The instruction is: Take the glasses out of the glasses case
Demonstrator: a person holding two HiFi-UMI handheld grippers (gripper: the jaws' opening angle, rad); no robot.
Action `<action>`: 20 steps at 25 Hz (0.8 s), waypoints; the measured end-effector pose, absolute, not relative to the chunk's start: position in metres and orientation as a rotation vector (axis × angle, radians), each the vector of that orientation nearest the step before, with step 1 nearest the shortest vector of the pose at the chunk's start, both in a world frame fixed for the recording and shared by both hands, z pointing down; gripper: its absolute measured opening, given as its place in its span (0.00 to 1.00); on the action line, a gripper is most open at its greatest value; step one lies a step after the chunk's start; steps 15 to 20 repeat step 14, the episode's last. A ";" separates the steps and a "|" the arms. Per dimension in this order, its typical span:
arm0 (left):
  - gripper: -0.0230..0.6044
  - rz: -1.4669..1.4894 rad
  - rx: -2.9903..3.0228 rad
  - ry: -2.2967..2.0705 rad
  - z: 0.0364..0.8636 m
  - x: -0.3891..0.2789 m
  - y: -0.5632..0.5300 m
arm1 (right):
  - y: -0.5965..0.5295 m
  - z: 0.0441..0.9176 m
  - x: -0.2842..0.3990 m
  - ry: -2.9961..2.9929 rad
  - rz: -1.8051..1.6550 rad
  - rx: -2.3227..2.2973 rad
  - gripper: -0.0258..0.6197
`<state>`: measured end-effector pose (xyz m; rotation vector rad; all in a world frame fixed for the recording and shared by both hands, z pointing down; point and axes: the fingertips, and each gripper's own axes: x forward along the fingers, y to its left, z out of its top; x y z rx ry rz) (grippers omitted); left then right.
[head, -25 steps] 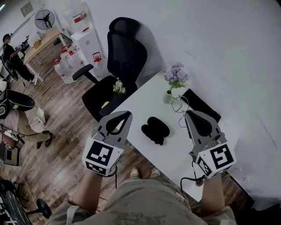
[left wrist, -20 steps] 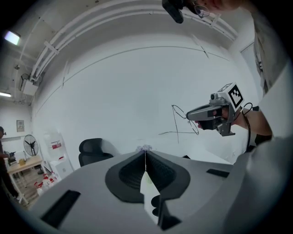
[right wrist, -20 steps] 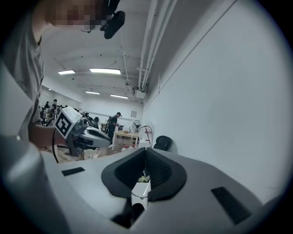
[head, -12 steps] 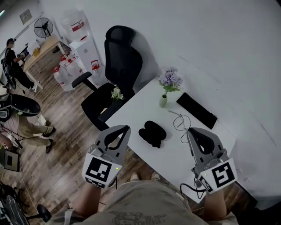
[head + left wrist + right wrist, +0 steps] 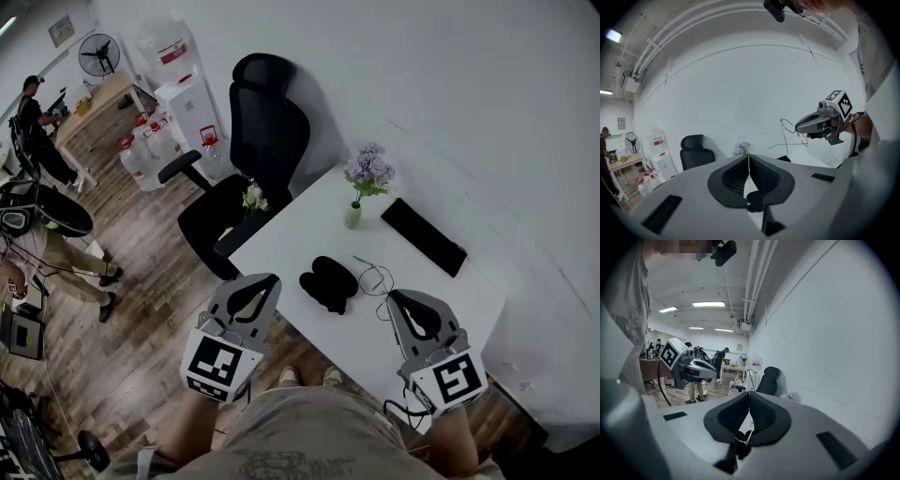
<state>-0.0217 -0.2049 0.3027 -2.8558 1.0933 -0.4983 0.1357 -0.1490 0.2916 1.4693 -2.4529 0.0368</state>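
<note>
Right claw (image 5: 394, 298) was pinched shut on the thin wire glasses (image 5: 373, 278), already out at 3 o'clock of the black case (image 5: 328, 283), left claw (image 5: 270, 281) closed and empty at 8 o'clock, so I'd say basically done, just set them down.

Head view: high over table (image 5: 309, 230) nr edge, steeply down; left gripper view: low off table's left, facing across, catching right gripper (image 5: 797, 127); right gripper view: low over table's right, catching left gripper (image 5: 716, 375); all 3 share flowers (image 5: 369, 171) & chair (image 5: 267, 112).
</note>
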 end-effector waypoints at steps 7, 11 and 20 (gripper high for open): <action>0.07 -0.504 -2.852 1.106 0.303 -0.026 -0.204 | -0.148 0.294 0.132 -2.446 0.045 1.436 0.09; 0.07 -0.515 -2.852 1.111 0.305 -0.028 -0.205 | -0.150 0.297 0.132 -2.443 0.050 1.426 0.09; 0.07 -0.519 -2.851 1.110 0.307 -0.027 -0.209 | -0.154 0.300 0.133 -2.439 0.051 1.426 0.09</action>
